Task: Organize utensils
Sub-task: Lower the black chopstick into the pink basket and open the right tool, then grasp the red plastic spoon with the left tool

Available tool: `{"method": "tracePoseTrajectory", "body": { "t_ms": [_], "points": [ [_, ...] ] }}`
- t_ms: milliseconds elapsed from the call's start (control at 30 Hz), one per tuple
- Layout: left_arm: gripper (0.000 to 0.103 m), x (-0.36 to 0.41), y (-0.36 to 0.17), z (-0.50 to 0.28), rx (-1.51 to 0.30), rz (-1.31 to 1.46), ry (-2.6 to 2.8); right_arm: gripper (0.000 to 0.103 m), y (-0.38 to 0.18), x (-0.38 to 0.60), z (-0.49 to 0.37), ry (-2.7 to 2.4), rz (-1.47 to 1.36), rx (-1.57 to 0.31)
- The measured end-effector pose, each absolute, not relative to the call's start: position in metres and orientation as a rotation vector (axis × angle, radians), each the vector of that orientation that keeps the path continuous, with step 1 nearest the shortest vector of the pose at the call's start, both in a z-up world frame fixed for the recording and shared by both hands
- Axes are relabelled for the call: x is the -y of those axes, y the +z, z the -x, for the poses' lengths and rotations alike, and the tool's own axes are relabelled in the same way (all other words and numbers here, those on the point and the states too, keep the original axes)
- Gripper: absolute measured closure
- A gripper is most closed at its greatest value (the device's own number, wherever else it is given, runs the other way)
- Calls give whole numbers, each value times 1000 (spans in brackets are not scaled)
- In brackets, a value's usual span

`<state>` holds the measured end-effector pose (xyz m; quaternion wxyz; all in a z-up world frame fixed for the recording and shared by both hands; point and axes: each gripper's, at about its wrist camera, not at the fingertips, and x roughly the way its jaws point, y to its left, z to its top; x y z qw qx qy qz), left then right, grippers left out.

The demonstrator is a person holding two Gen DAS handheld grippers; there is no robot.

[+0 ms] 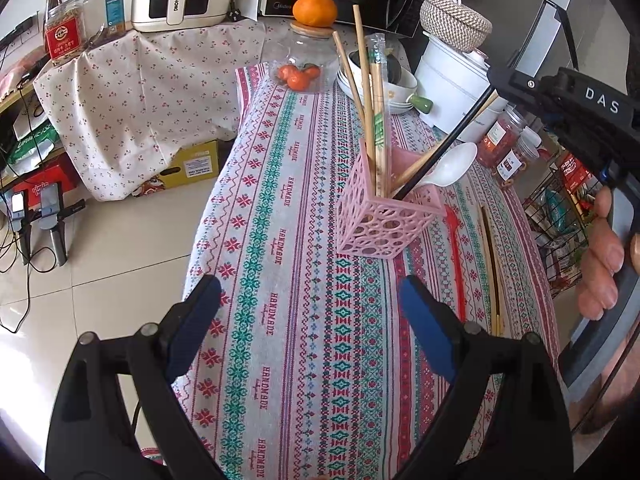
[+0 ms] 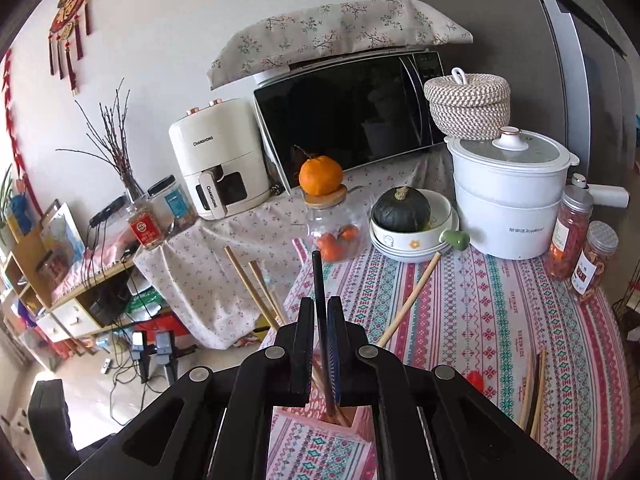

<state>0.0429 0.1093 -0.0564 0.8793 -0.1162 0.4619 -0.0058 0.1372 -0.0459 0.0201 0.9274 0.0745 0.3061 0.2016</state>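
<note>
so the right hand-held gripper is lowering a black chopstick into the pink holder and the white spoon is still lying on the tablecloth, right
Not quite. The white spoon is already in the pink holder, leaning out over its rim, as the left wrist view shows. The rest holds: the right hand-held gripper has a black chopstick between its fingers, its lower end inside the holder.

You have a pink lattice utensil holder (image 1: 382, 222) standing upright on the patterned tablecloth. Inside it, several bamboo chopsticks (image 1: 362, 80) lean up and away, one pair in a clear wrapper (image 1: 378, 120). A white spoon (image 1: 450, 168) rests over the holder's right rim, bowl outward. A black chopstick (image 1: 444, 148) slants out of the holder toward the upper right. Just right of the holder, a red plastic fork (image 1: 456, 260) lies flat, and beyond it a loose pair of chopsticks (image 1: 492, 268)
</note>
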Motion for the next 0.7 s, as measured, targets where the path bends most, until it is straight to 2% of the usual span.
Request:
{"method": "tracePoseTrajectory", "body": {
  "t_ms": [67, 133, 233, 333, 567, 700],
  "points": [
    [12, -105, -55, -41, -955, 235, -25, 70, 26, 57, -136, 415, -170, -619],
    [12, -100, -54, -41, -951, 210, -35, 54, 34, 74, -132, 410, -201, -601],
    [12, -92, -56, -42, -956, 188, -35, 45, 42, 97, -124, 390, -219, -599],
    [12, -82, -58, -43, -963, 173, -44, 26, 43, 119, -119, 352, -218, -637],
    [12, -51, -62, -45, -980, 100, -67, 13, 24, 168, -99, 265, -138, -745],
    [12, -29, -66, -45, -984, 45, -86, 10, 4, 197, -88, 203, -105, -810]
  ]
}}
